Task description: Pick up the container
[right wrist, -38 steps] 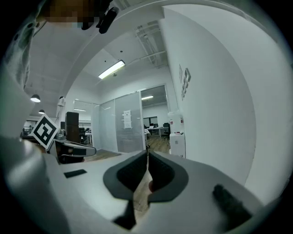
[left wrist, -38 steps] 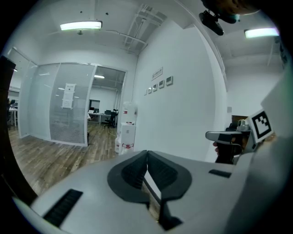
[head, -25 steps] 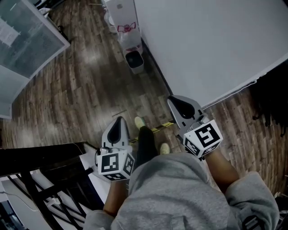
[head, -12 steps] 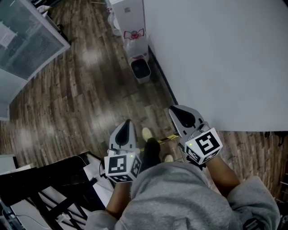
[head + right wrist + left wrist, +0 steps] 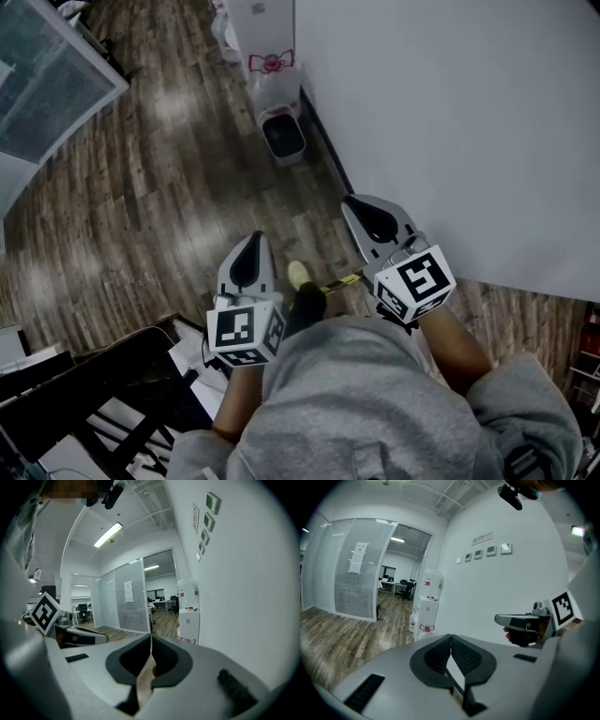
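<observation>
Both have carried forward along the white wall (image 5: 450,112) since a second ago: left tool (image 5: 249,255) and right tool (image 5: 371,217), jaws together, empty. Ahead of them sits a small floor bin (image 5: 283,138), possibly the container. The wall sign (image 5: 482,538) is unreadable.

No word or number can be read anywhere. In the left gripper view, a small wall sign (image 5: 482,538) at one o'clock bears a red circle and print too fine to read. At ten o'clock, printed sheets (image 5: 357,557) on the glass partition (image 5: 328,573) are illegible. In the head view, at twelve o'clock, a red mark (image 5: 272,63) sits low on the white dispenser (image 5: 258,19). The left gripper (image 5: 251,240) and right gripper (image 5: 356,202) carry cubes (image 5: 246,330) with black-and-white square markers, no letters.
</observation>
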